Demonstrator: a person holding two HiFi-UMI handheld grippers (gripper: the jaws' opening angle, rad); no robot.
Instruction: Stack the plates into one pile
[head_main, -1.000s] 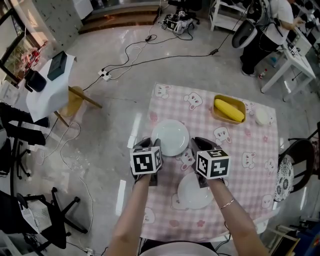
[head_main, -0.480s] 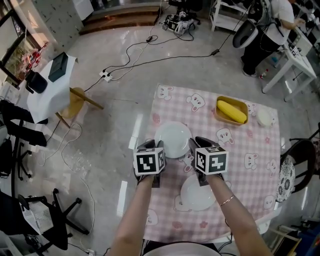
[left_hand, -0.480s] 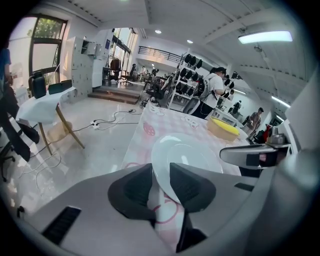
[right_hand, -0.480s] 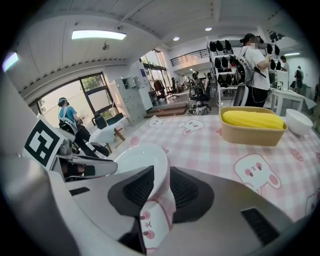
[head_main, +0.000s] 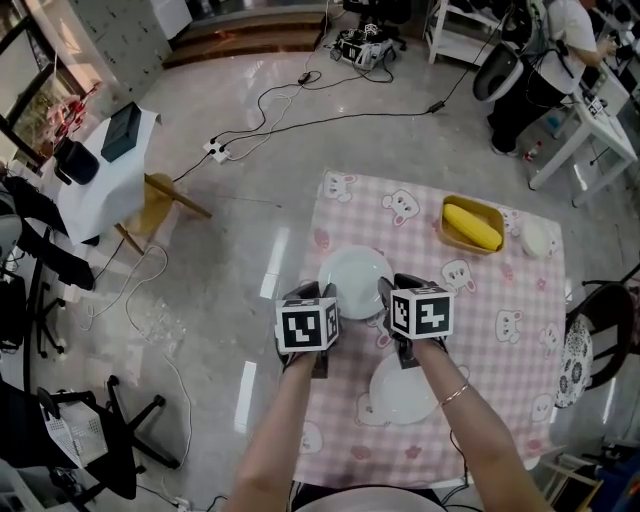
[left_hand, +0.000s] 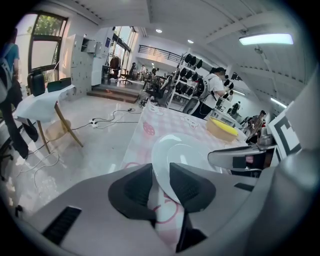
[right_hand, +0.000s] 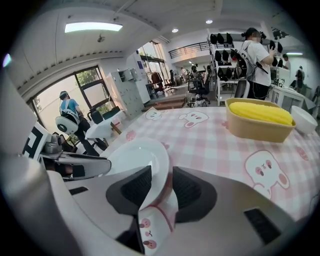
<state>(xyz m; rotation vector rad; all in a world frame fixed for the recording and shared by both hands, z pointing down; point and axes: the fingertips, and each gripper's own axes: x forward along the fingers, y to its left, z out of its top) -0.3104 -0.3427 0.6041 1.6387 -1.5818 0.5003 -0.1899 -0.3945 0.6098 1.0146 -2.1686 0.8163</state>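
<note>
A white plate lies flat on the pink checked tablecloth, and a second white plate lies nearer to me. My left gripper is at the first plate's near left rim. Its jaws have just been closing, and in the left gripper view both pads sit against the rim of the plate. My right gripper is at the near right rim. Its jaws have just been opening, and they straddle the rim of the plate with a small gap.
A yellow bowl holding a yellow cob and a small white bowl stand at the table's far right. The table's left edge drops to a glossy floor with cables. A person stands at the far right.
My right gripper has sunk a little onto the plate's near right rim. The left gripper has stayed at the left rim. The plate has not moved.
</note>
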